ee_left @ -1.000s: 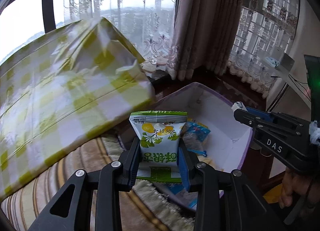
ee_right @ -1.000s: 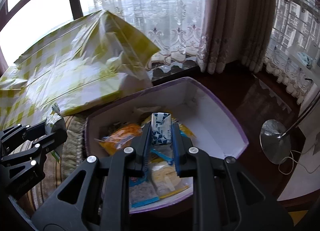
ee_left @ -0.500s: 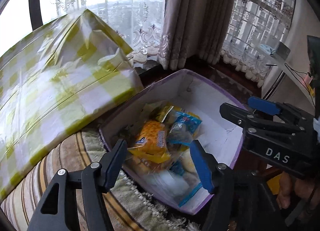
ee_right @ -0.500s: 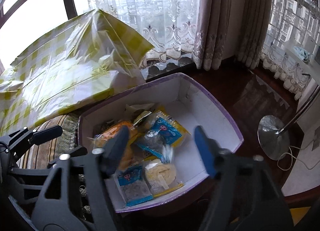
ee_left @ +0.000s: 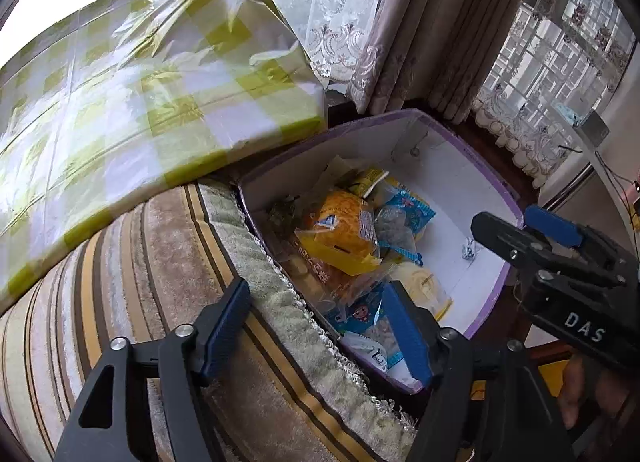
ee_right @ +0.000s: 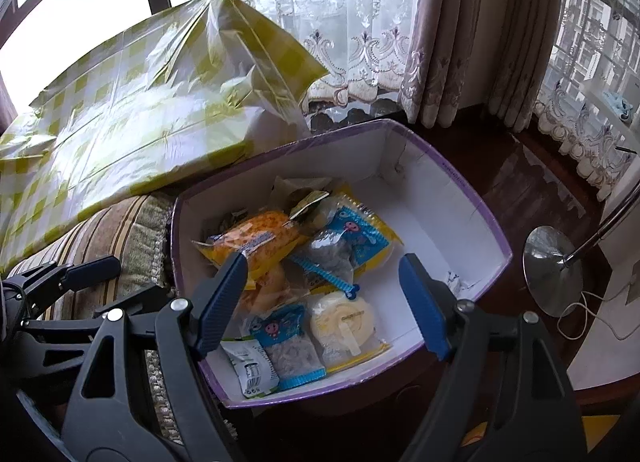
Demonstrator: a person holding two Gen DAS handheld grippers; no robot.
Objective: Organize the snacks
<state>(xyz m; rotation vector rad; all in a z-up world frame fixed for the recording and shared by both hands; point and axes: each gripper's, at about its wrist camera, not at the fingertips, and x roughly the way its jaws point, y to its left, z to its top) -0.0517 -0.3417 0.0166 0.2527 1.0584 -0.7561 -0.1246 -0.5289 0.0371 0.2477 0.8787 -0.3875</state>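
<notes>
A purple-rimmed white box (ee_right: 460,178) holds several snack packets: an orange-yellow packet (ee_right: 248,242), blue cartoon packets (ee_right: 352,238), a pale round cake in clear wrap (ee_right: 344,322), a green-and-white packet (ee_right: 250,368) at its near corner. The box also shows in the left wrist view (ee_left: 456,138), with the orange packet (ee_left: 340,230). My left gripper (ee_left: 316,326) is open and empty above the box's near-left edge. My right gripper (ee_right: 320,298) is open and empty above the box. A small silver-blue candy (ee_left: 469,251) lies on the box floor.
The box sits beside a striped, fringed cushion (ee_left: 140,262). A large parcel in yellow-checked plastic (ee_left: 140,74) lies behind it. Dark glossy floor (ee_right: 532,182), a lamp base (ee_right: 554,270) and curtains (ee_right: 452,34) are to the right.
A second ago the left gripper held a green-and-white packet and the right held a small blue-white packet. Both have opened and let go; the packets now lie in the box.
</notes>
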